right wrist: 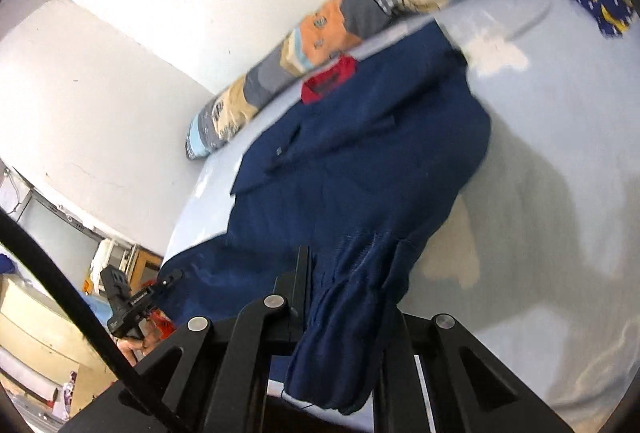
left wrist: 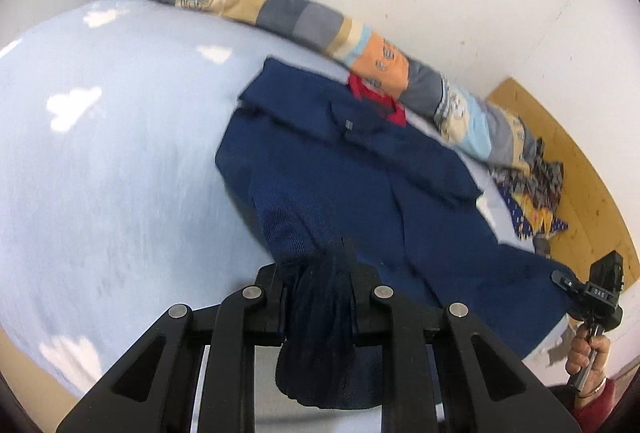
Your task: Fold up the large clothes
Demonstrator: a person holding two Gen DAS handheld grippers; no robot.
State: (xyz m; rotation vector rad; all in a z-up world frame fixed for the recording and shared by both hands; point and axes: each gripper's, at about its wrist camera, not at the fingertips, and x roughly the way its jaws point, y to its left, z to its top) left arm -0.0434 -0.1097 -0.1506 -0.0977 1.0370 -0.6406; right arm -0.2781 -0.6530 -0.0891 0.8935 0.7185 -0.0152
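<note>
A large navy blue jacket [left wrist: 360, 185] with a red lining at the collar [left wrist: 376, 97] lies spread on a pale blue bed [left wrist: 100, 161]. My left gripper [left wrist: 318, 265] is shut on the jacket's ribbed bottom hem, which bunches and hangs between the fingers. In the right wrist view my right gripper [right wrist: 348, 273] is shut on the other corner of the hem of the same jacket [right wrist: 360, 153]. Each gripper shows in the other's view, the right one [left wrist: 596, 293] and the left one [right wrist: 132, 301], both at the bed's near edge.
A long patchwork bolster [left wrist: 280, 13] lies along the white wall behind the jacket. A patterned blue and yellow cloth [left wrist: 536, 189] is heaped at the bed's far right, next to a wooden headboard [left wrist: 580, 169]. Room furniture [right wrist: 48, 313] shows at the left of the right wrist view.
</note>
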